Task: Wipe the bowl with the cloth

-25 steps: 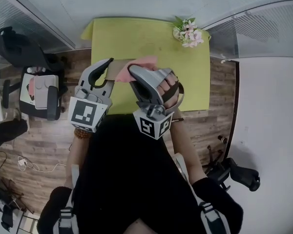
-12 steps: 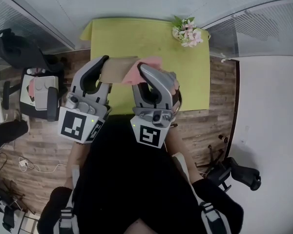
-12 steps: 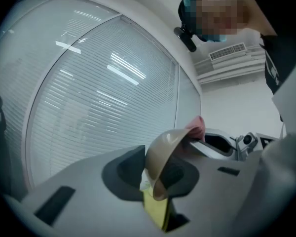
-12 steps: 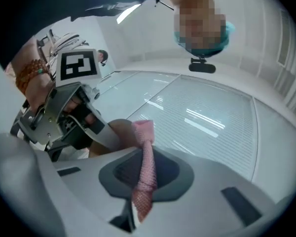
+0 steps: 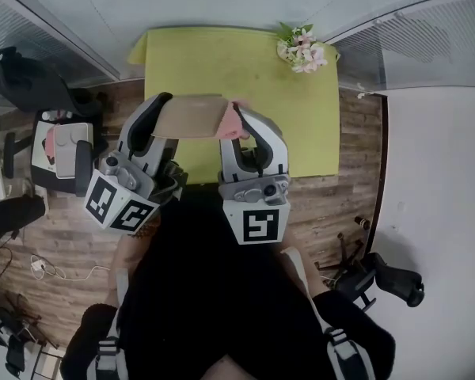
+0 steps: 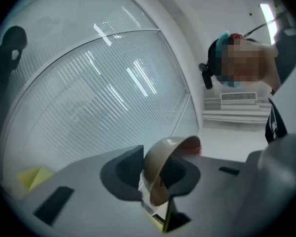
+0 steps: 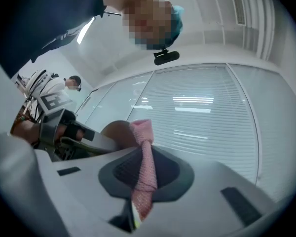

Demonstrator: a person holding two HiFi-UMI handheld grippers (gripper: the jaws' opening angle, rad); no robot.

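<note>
The bowl (image 5: 188,115) hangs above the table (image 5: 222,62), its rim held in our left gripper (image 6: 155,177), whose jaws have just been opening a little. Our right gripper (image 7: 140,181) pinches the cloth (image 7: 147,167) just beside the bowl's right edge.

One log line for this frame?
left tongs: on bowl rim, jaws just opened wider | right tongs: shut on cloth | cloth at bowl edge, over table

The bowl (image 5: 188,115) partly hides the cloth (image 5: 233,122).
</note>
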